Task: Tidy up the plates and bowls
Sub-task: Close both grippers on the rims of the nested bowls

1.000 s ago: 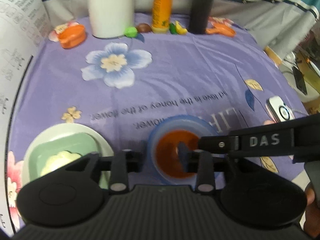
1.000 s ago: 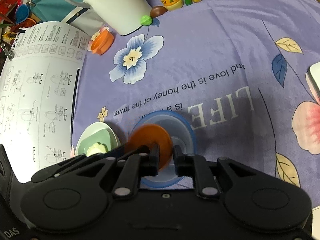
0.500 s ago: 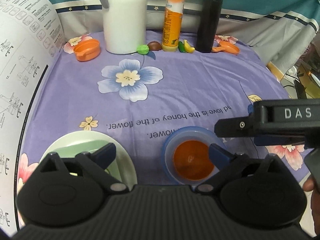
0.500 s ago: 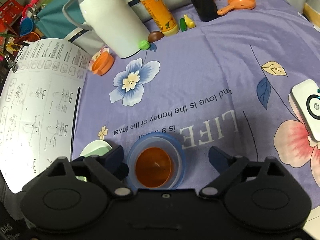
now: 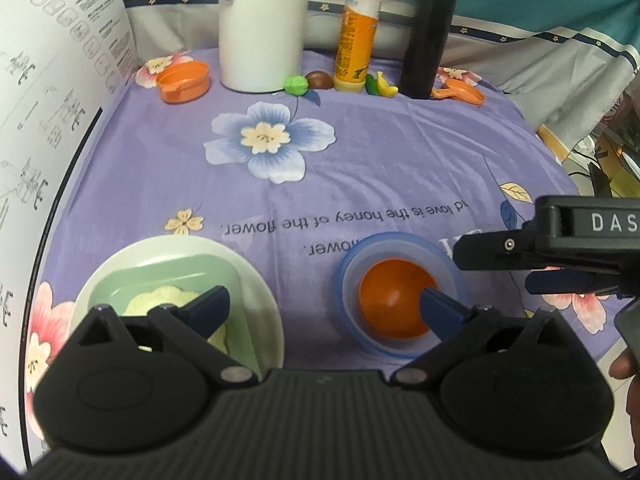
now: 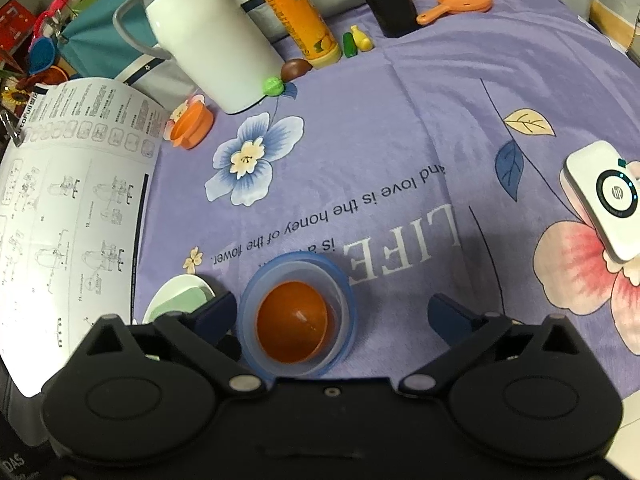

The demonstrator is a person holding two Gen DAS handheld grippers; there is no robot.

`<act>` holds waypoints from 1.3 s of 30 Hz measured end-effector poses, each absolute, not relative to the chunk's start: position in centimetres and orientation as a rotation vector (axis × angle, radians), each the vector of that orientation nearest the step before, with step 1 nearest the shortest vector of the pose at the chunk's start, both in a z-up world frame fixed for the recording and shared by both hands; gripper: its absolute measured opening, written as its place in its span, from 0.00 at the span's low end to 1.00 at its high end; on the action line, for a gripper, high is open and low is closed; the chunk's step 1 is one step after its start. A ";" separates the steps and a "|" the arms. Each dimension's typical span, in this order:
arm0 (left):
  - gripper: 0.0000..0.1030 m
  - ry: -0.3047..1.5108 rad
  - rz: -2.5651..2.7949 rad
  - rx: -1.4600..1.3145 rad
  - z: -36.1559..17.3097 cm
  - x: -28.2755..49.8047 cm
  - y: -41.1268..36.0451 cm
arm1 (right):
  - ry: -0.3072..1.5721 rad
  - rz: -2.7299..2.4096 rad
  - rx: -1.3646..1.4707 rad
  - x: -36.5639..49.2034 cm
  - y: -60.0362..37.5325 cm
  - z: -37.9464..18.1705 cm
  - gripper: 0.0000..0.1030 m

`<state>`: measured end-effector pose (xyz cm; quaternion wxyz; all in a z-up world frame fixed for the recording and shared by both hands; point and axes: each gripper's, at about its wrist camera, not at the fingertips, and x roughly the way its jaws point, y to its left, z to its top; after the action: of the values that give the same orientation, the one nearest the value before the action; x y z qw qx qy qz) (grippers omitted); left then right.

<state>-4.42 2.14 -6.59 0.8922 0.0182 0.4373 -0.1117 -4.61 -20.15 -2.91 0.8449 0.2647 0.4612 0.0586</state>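
Observation:
A small orange bowl [image 5: 390, 304] sits inside a translucent blue bowl [image 5: 348, 280] on the purple flowered cloth; both show in the right wrist view too, orange bowl [image 6: 292, 320] in blue bowl [image 6: 248, 304]. To its left a white plate [image 5: 256, 280] holds a pale green square dish [image 5: 160, 276] with a cream flower-shaped piece [image 5: 160, 298]. My left gripper [image 5: 324, 308] is open and empty, raised above both stacks. My right gripper [image 6: 332, 312] is open and empty, above the blue bowl; its body shows at the right of the left wrist view [image 5: 560, 240].
At the back stand a white jug [image 5: 262, 24], an orange bottle [image 5: 358, 32], a black cylinder [image 5: 428, 40], an orange cup [image 5: 184, 82], an orange scoop [image 5: 460, 94] and small toy foods. A printed sheet [image 6: 60, 208] lies left; a white device [image 6: 604, 200] lies right.
Both grippers went from shut to open and pulled up and back. The orange bowl was let go and now rests inside the blue bowl.

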 end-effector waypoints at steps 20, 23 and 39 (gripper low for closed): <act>1.00 0.935 -0.235 -0.006 -8.4 -3.5 2.6 | 0.971 0.102 0.564 -4.4 -20.3 -4.0 1.00; 0.99 0.932 -0.239 0.002 -8.5 -3.4 2.2 | 0.970 0.105 0.558 -4.3 -20.3 -4.3 0.98; 0.77 0.963 -0.294 0.015 -9.7 -2.7 0.6 | 1.033 0.160 0.549 -3.7 -19.2 -5.6 0.57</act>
<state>-2.74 0.63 -9.69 0.8758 0.0072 0.4616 -0.1411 -3.66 -19.19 -5.61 0.8308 0.2590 0.4868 0.0755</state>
